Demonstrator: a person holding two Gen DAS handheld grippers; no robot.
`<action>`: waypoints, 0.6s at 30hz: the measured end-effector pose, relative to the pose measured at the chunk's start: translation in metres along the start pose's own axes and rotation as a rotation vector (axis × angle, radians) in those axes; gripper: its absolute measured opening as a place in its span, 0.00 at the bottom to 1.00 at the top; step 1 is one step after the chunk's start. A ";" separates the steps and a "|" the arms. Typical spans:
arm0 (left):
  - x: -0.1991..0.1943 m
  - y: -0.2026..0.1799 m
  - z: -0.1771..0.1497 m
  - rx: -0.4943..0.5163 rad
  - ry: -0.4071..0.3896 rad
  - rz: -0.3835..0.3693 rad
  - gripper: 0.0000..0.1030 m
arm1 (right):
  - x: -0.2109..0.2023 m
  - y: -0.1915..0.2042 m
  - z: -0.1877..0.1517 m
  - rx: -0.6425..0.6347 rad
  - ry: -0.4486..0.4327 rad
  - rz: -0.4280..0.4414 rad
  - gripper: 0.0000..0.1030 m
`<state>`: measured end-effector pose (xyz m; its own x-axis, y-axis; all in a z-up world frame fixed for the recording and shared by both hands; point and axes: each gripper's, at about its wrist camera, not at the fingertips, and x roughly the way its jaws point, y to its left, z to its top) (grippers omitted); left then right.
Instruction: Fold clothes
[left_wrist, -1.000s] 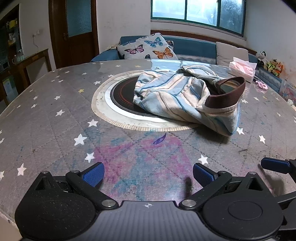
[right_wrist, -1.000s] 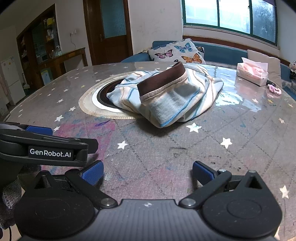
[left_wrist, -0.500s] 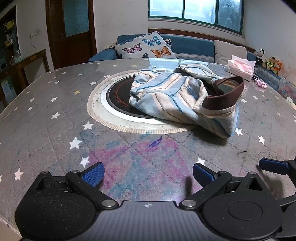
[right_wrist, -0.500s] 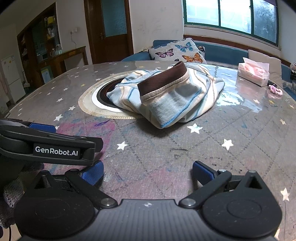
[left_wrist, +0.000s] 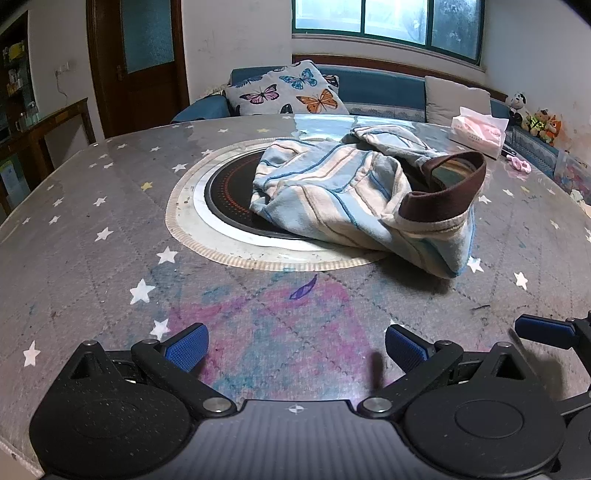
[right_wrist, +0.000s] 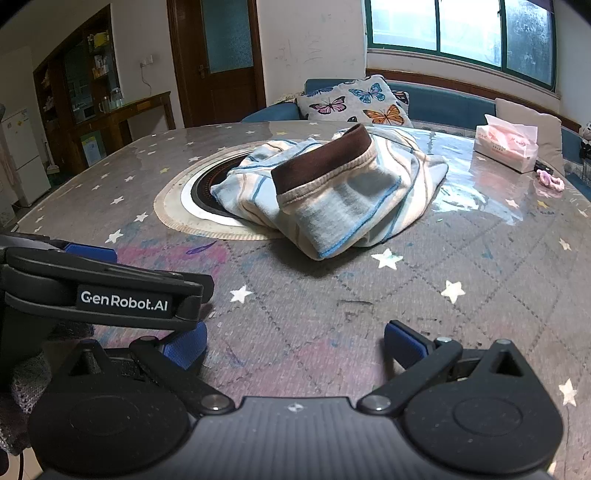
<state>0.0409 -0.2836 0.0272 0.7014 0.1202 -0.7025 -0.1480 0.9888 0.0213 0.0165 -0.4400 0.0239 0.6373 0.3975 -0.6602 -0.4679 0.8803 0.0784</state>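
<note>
The striped garment (left_wrist: 354, 199) hides the right part of the dark round hob (left_wrist: 229, 199), centre frame; tissue pack (right_wrist: 506, 147) print is unreadable.

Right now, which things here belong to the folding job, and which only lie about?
For the job:
striped garment, crumpled
left gripper, open
right gripper, open

Lying about:
tissue pack
pink hair tie
butterfly cushion

Bare tabletop (left_wrist: 92, 206) before garment (left_wrist: 351, 199); tissue pack (right_wrist: 506, 146) probably clear.
</note>
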 end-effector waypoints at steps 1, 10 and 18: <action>0.000 0.001 0.000 -0.002 0.000 0.001 1.00 | 0.000 0.000 0.000 0.001 0.000 0.000 1.00; 0.006 -0.011 0.007 0.001 0.010 0.000 1.00 | 0.002 -0.002 0.002 0.007 0.005 -0.002 1.00; 0.007 -0.024 0.006 -0.006 0.014 0.004 1.00 | 0.005 -0.005 0.004 0.015 0.008 0.002 1.00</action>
<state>0.0535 -0.3065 0.0260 0.6910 0.1226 -0.7124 -0.1547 0.9878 0.0199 0.0245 -0.4415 0.0233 0.6316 0.3972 -0.6659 -0.4597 0.8834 0.0909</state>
